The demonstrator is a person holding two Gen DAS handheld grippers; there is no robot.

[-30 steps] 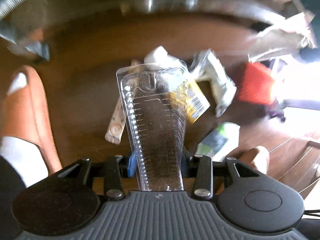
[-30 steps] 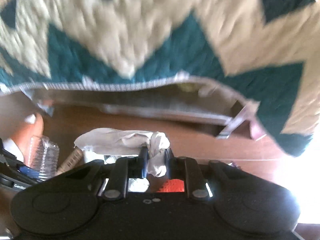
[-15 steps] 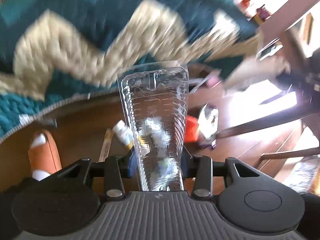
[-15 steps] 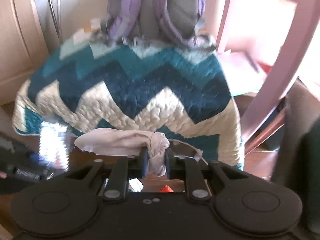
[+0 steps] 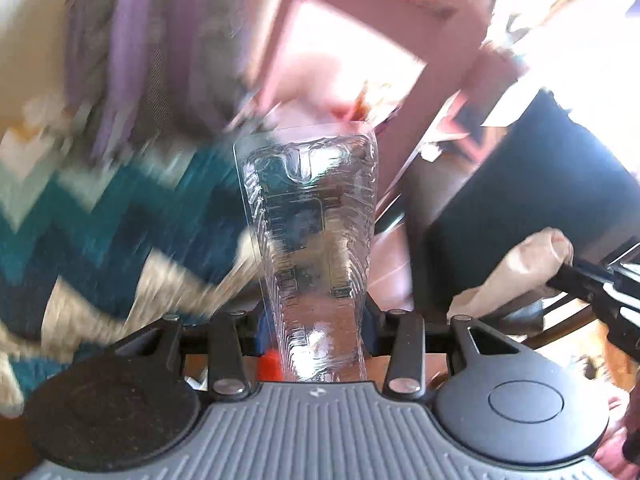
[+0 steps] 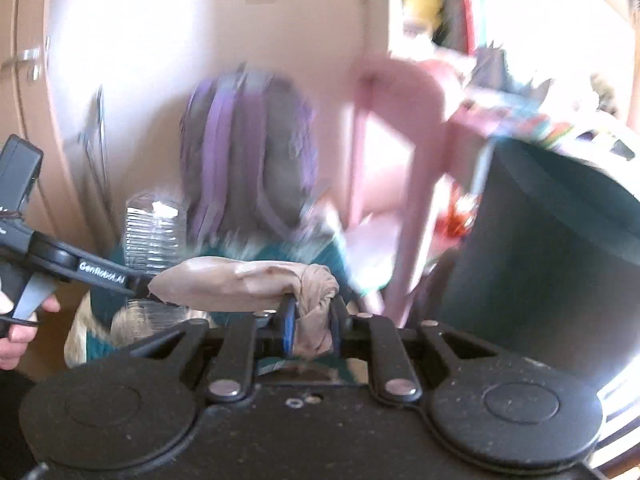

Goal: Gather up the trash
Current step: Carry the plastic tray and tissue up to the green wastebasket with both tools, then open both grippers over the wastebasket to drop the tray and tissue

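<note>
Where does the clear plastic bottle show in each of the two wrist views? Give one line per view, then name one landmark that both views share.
Left wrist view: the clear plastic bottle fills the centre, held between the left gripper jaws.
Right wrist view: the bottle sits at the left, partly hidden behind the crumpled tissue.
Shared landmark: the purple backpack on the zigzag blanket.

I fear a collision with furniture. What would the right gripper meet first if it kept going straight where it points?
Probably the purple backpack straight ahead of the right gripper, though blur leaves depth unclear. The dark bin sits off to the side.
</note>
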